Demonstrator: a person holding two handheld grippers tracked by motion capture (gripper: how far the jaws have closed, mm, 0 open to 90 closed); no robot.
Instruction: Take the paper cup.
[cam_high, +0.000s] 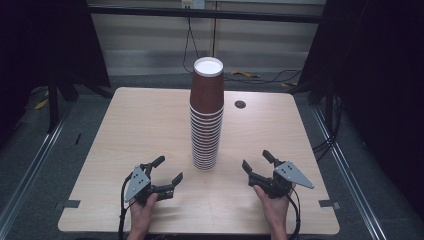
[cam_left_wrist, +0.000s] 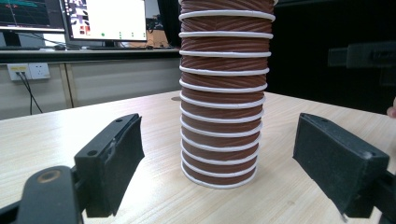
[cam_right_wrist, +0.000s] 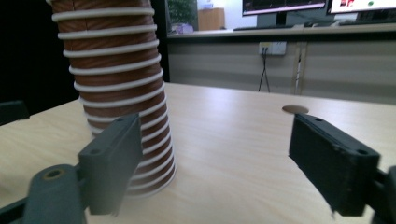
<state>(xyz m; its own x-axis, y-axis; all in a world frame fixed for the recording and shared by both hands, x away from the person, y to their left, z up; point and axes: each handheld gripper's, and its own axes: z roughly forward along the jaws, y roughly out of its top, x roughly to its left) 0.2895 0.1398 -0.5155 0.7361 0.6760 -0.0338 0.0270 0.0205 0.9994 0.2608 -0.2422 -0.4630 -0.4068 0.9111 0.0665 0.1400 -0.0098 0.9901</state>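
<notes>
High view: a tall stack of brown paper cups (cam_high: 206, 115) stands on the wooden table (cam_high: 140, 130), ahead of and between the left gripper (cam_high: 168, 174) and right gripper (cam_high: 256, 161), both spread open and empty. Left gripper view: the stack rises beyond its parted jaws. Right gripper view: the stack stands ahead, behind the left-hand jaw.

- We are looking at a pale wood table (cam_high: 150, 130) with a round hole (cam_high: 240, 104) near its far edge.
- Grey floor (cam_high: 30, 200) is lying around it, with cables (cam_high: 265, 77) trailing behind.
- Dark curtains (cam_high: 385, 75) are hanging at both sides.
- Monitors (cam_left_wrist: 105, 18) are glowing on a desk (cam_left_wrist: 70, 53) above a wall socket (cam_left_wrist: 28, 71).
</notes>
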